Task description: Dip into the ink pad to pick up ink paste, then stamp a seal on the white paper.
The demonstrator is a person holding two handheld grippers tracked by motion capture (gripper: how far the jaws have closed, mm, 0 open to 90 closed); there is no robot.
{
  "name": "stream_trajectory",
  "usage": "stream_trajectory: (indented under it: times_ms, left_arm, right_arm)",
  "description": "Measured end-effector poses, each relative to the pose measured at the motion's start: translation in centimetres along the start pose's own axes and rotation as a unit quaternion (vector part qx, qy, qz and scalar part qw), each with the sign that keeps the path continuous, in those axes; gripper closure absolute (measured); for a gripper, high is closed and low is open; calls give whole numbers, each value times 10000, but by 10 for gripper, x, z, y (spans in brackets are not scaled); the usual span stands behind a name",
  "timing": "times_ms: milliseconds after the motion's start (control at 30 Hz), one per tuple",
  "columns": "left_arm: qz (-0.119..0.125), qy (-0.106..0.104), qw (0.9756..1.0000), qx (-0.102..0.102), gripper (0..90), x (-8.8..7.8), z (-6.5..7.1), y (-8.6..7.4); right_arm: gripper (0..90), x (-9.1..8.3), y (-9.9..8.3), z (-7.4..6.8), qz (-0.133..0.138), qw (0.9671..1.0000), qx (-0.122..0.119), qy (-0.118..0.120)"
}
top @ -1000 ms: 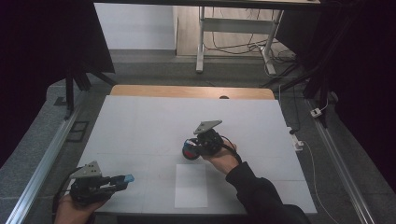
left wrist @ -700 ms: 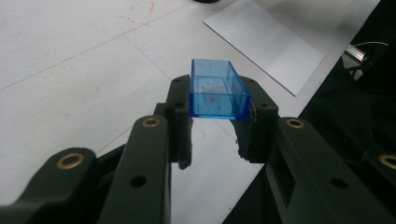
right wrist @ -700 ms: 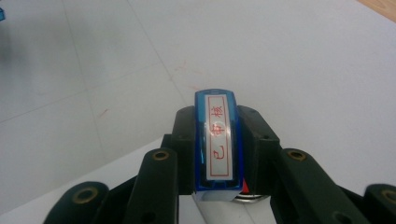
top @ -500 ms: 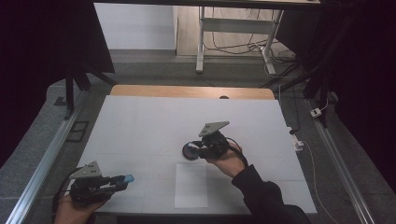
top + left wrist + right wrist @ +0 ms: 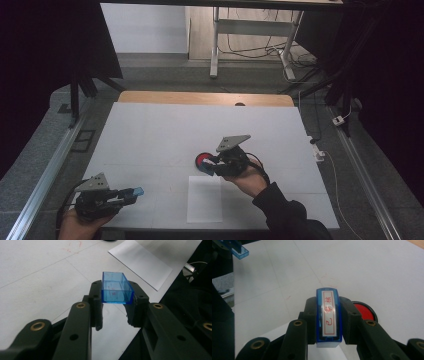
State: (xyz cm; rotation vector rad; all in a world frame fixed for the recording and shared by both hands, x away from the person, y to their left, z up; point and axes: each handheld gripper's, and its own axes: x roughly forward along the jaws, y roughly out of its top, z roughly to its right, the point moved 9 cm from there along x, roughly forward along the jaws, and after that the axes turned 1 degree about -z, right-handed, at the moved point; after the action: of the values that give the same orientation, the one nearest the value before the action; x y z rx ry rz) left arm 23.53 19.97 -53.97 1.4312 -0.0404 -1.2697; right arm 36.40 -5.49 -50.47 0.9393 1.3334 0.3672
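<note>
My left gripper [image 5: 126, 194] rests low at the near left of the white table [image 5: 150, 135], shut on a clear blue rectangular cap [image 5: 116, 288] that sticks out past its fingertips; the same cap [image 5: 135, 191] points right in the high view. My right gripper [image 5: 214, 163] hovers mid-table, shut on a blue stamp [image 5: 328, 315] whose white label bears red characters. Just beyond and beside the stamp lies a round red ink pad [image 5: 362, 311], seen in the high view as a red ink pad [image 5: 202, 160] at the gripper's tip.
A white sheet of paper [image 5: 205, 199] lies flat near the table's front edge, between the two hands. Faint red stamp marks [image 5: 329, 280] dot the table surface. Metal rails [image 5: 45, 175] run along both sides of the table, and a cable [image 5: 335, 175] trails at the right.
My right gripper has drawn a little to the right and lifted with the stamp, so the red face of the ink pad shows more. The left gripper has stayed put.
</note>
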Motion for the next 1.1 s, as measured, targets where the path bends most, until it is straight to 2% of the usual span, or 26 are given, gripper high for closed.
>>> stream_trajectory:
  times_ms: [533, 1100]
  left_arm:
    - [-14, 9, 10000, 24, 689, 0, 0, 0]
    - [-9, 0, 10000, 35, 688, 0, 1, 0]
  right_arm:
    - [707, -14, -7, -15, 80, 9999, -37, 91]
    - [707, -16, -19, -28, -7, 9998, -153, 100]
